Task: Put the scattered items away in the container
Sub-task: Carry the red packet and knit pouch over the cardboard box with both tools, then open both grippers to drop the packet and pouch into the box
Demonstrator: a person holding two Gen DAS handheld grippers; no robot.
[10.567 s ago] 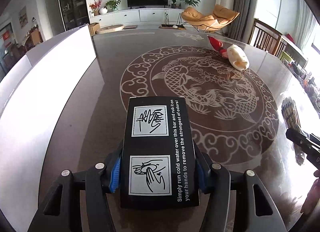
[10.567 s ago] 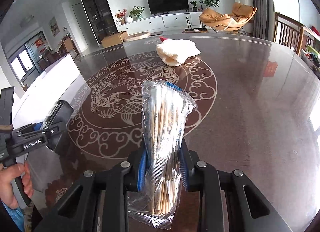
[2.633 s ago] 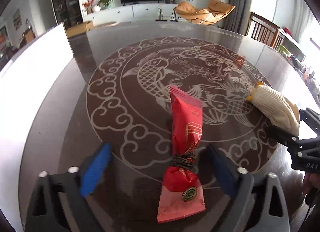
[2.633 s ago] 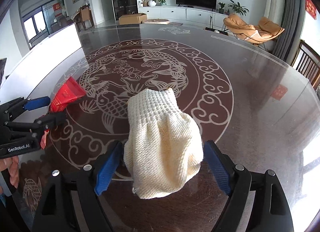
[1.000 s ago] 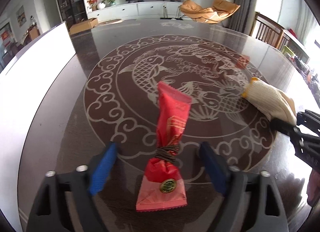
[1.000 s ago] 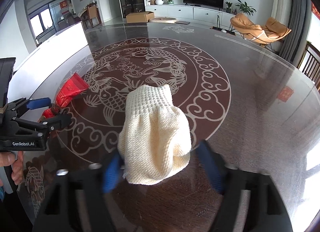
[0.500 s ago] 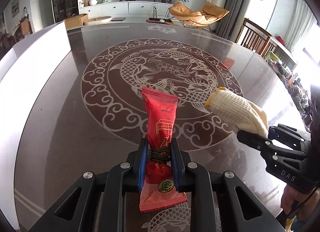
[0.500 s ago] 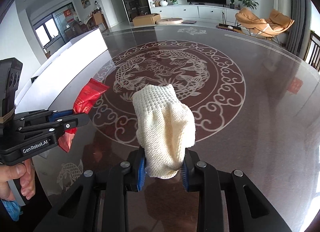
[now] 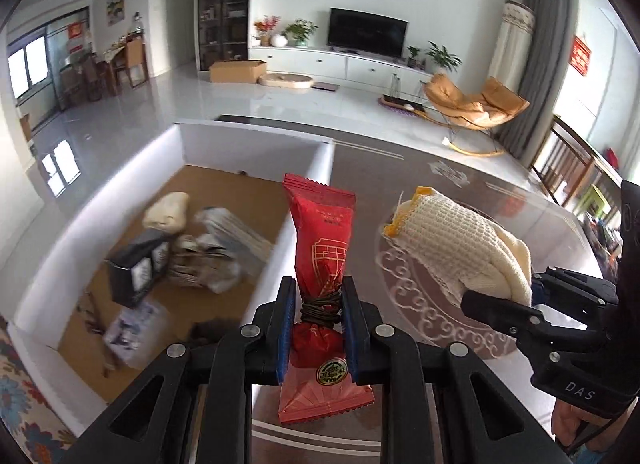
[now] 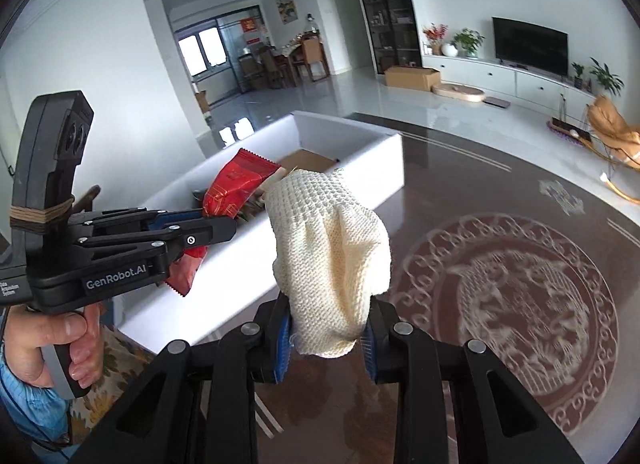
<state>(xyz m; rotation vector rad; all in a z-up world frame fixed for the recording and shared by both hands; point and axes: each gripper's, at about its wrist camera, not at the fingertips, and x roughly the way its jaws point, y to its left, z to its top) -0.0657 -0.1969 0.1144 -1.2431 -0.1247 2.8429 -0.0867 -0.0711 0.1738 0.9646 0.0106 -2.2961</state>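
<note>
Both loads were off the table, neither was in the box yet.

Left gripper (image 9: 318, 304) was clamped on the red packet (image 9: 322, 240), pads pinching it at the string-tied neck; packet stood upright, top pointing away, its bottom flap hanging below the jaws. From the right wrist view the packet (image 10: 232, 192) sat over the near wall of the box (image 10: 352, 152), so roughly at the rim, not clearly inside.

Right gripper (image 10: 326, 334) was closed on the knit glove (image 10: 328, 256), gripped at its lower end with the cuff up. It hung above the table (image 10: 500, 364), to the right of the box and close to its wall. In the left wrist view the glove (image 9: 452, 248) showed to the right of the packet, still over the patterned tabletop.

Box (image 9: 256, 140), left and farther out: white walls, brown floor. Already inside: a dark carton (image 9: 136, 272), a clear bag of sticks (image 9: 236, 232), a pale item (image 9: 168, 210) toward the far side, plus a few more things nearer that were too blurred to name.

Progress, as I read it: most of the tidy was done. No loose items were visible on the part of the table in view; the near edge and the right side were out of frame, so couldn't confirm all clear.

Left to do: carry both over the wall, release packet and glove inside, then check the unseen parts of the table.
</note>
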